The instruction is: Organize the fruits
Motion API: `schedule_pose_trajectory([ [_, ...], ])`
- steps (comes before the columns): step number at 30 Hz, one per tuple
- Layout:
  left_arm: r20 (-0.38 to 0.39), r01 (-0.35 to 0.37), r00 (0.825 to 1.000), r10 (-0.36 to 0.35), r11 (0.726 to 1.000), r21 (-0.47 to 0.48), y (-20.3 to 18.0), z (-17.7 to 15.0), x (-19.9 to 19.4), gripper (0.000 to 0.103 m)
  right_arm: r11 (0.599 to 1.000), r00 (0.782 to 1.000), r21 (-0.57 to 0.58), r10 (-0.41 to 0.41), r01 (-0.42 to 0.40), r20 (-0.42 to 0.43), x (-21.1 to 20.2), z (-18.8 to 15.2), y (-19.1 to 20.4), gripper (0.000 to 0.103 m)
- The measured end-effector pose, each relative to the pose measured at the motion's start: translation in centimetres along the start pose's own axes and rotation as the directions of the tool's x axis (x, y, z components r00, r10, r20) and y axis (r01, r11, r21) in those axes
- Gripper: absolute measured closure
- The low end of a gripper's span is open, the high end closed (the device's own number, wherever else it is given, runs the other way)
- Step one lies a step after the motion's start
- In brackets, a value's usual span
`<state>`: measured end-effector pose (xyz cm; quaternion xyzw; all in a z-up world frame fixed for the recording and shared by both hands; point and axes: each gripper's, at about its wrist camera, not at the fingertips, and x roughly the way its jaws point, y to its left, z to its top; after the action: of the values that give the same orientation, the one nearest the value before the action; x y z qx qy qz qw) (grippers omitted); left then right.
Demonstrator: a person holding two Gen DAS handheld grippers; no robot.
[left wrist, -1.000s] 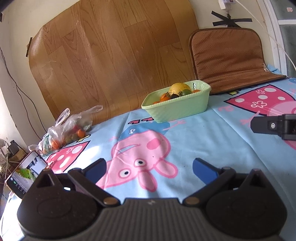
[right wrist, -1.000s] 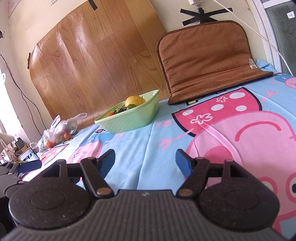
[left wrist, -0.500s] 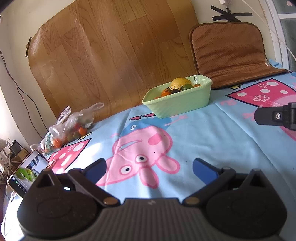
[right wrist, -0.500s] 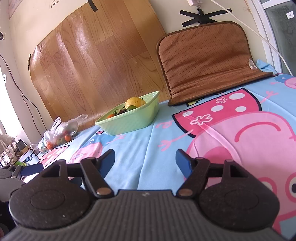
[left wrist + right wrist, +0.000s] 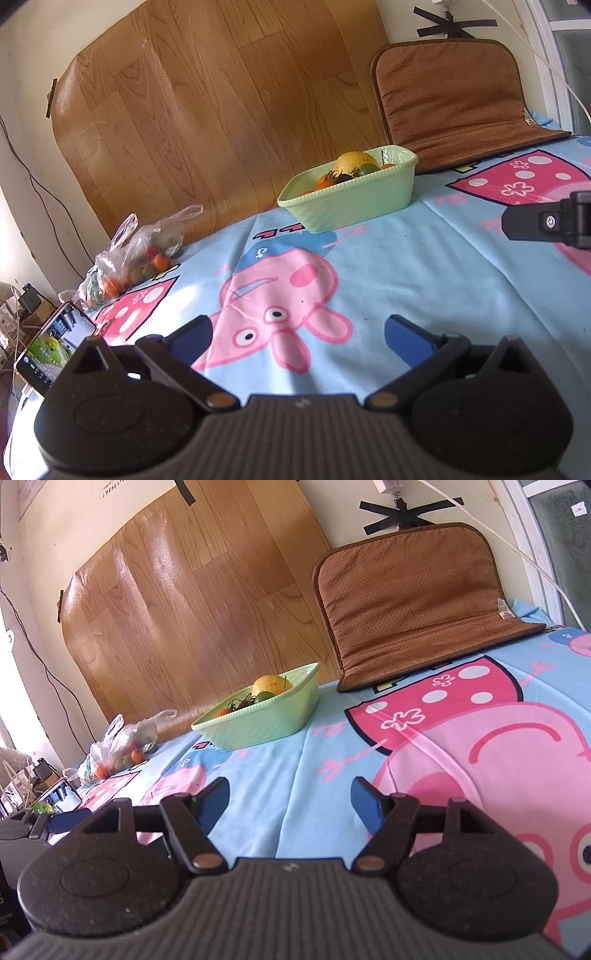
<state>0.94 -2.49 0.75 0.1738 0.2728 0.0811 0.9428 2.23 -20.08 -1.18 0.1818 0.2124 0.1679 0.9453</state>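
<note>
Here, green basket (image 5: 351,206) is seen on cartoon sheet (image 5: 424,266), near brown cushion (image 5: 447,107); large yellow fruit (image 5: 355,161), small orange and dark fruits are held inside. Clear plastic bag (image 5: 136,254) with small orange and green fruits is placed well apart, at far left edge. Left gripper (image 5: 297,334) and right gripper (image 5: 290,799): fingers are spread, nothing is held.

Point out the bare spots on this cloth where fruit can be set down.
Free: the cloth between the green basket and the open left gripper, and the pink print ahead of the open right gripper. Crowded: the corner holding the plastic bag and phone.
</note>
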Motion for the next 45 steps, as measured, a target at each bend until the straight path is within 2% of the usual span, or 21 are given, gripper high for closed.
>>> schedule_pose_trajectory([
  [45,-0.02,0.023,1.0,-0.022,0.999,0.039,-0.89,-0.09,0.15,0.0,1.0,1.0,0.0,0.004,-0.004,0.001,-0.01,0.11,0.0,0.028],
])
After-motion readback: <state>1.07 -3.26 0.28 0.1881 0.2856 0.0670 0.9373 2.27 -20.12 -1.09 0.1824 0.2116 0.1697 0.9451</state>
